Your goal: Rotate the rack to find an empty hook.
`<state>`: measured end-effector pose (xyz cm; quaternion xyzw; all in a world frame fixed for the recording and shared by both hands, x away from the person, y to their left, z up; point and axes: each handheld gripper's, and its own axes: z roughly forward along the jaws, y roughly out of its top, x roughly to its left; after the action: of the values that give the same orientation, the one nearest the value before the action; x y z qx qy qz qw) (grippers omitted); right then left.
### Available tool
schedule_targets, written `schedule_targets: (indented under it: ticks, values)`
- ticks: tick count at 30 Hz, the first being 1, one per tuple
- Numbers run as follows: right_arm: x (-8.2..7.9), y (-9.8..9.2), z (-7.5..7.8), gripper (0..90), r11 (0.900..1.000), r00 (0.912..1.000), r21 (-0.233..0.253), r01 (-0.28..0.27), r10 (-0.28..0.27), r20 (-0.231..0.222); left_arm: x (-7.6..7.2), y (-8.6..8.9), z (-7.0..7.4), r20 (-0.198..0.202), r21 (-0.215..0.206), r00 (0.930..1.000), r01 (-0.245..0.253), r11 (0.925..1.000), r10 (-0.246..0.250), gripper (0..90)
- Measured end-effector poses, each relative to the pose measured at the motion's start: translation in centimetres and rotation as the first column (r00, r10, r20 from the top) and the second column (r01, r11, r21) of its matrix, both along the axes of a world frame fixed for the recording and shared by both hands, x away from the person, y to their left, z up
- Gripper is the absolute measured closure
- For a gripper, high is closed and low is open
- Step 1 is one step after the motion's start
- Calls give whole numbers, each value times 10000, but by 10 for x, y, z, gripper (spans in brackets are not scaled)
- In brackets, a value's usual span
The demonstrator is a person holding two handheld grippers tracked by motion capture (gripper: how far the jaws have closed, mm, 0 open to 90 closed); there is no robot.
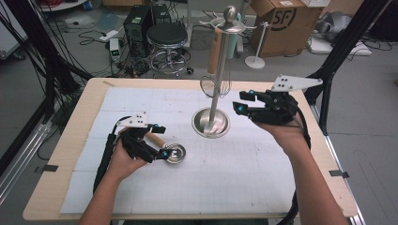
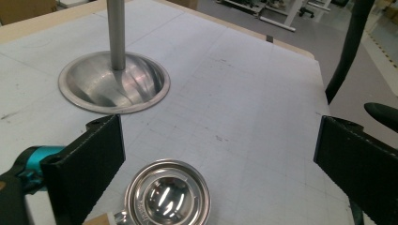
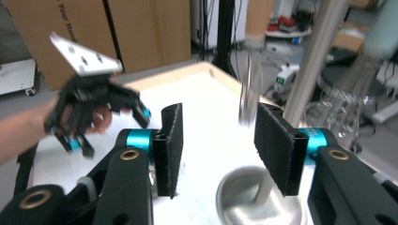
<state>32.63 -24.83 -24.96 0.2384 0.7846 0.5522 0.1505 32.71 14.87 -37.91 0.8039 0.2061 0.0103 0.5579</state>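
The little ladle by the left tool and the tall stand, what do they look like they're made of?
The ladle has a bowl that looks like polished metal, probably stainless steel: it mirrors bright lights. Its handle looks like light wood, tan and matt. The stand also seems to be steel, with a brushed silver pole and a shiny dished base streaked with reflections.

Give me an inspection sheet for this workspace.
Surface: wooden table under a white gridded mat.
Job's things: small metal measuring cup with wooden handle lying on the mat; steel rack stand upright, whisk hanging on it.
Clutter: nothing seen.
Grippers: left gripper open over the cup; right gripper open, raised beside the stand.
Cables: black cable trailing from the left gripper.
Surroundings: stool, cardboard box, floor cables.
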Motion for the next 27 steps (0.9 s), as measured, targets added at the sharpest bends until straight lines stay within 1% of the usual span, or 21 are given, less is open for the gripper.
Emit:
schedule_targets:
  ticks: [2,3,4,5,7,9,13,14,17,18,19,20,21,22,23,24,25,26,27]
  values:
    - [-1,-4,-13,487,10000,9997,-4,-8,8,-241,-1,-1,1,-25,11,10000,67,10000,-67,28]
    - [-2,-5,-19,477,10000,9991,-21,-45,44,-412,-1,-1,1,-81,52,9999,75,10000,-75,29]
    - [-3,-6,-25,468,10000,9982,-16,-83,82,-589,-2,-1,1,-129,7,9999,82,10000,-82,29]
    - [-3,-8,-30,460,10000,9978,-7,-100,99,-659,-2,-1,1,-237,-6,9996,125,9999,-125,29]
    - [-4,-9,-41,450,9999,9962,7,-153,153,-855,-2,-1,2,-263,36,9996,125,9999,-124,29]
    - [-6,-11,-52,435,9997,9939,25,-252,253,-1074,-1,-1,2,-400,39,9991,138,9999,-136,29]
    - [-9,-11,-71,412,9992,9883,-182,-352,321,-1490,-1,-1,5,-369,223,9991,228,9995,-220,29]
    - [-10,-11,-75,409,9991,9856,-177,-398,364,-1649,-1,-2,5,-373,163,9992,159,9997,-153,28]
    - [-15,-11,-88,401,9989,9854,-63,-455,438,-1645,-1,-1,5,-308,143,9994,177,9997,-173,29]
    - [-17,-10,-92,391,9990,9841,-120,-442,415,-1726,0,-1,5,-277,161,9995,158,9997,-154,29]
    - [-18,-10,-96,391,9990,9852,-161,-425,392,-1666,-1,-1,5,-264,181,9996,133,9997,-128,28]
    - [-20,-9,-101,389,9991,9850,-84,-417,397,-1681,-1,-2,4,-245,194,9996,116,9997,-111,28]
    - [-20,-9,-105,379,9993,9832,-45,-379,365,-1788,-1,-2,5,-182,223,9997,161,9996,-157,29]
    - [-21,-7,-108,363,9991,9802,-197,-373,327,-1952,-1,-2,4,-185,198,9997,132,9997,-128,29]
    - [-21,-7,-112,363,9987,9819,-380,-329,252,-1875,-1,-2,4,-147,215,9998,153,9997,-150,29]
    - [-22,-6,-115,363,9991,9833,-339,-256,191,-1810,-2,-3,4,-128,221,9998,143,9997,-141,29]
    - [-23,-6,-118,363,9994,9815,-261,-248,194,-1904,-1,-3,4,-82,249,9998,182,9995,-180,29]
    - [-23,-6,-121,362,9993,9810,-289,-229,169,-1932,-1,-3,4,-106,250,9998,198,9995,-195,29]
    - [-24,-6,-123,361,9991,9824,-388,-152,77,-1864,-1,-3,3,-114,251,9998,188,9995,-185,29]
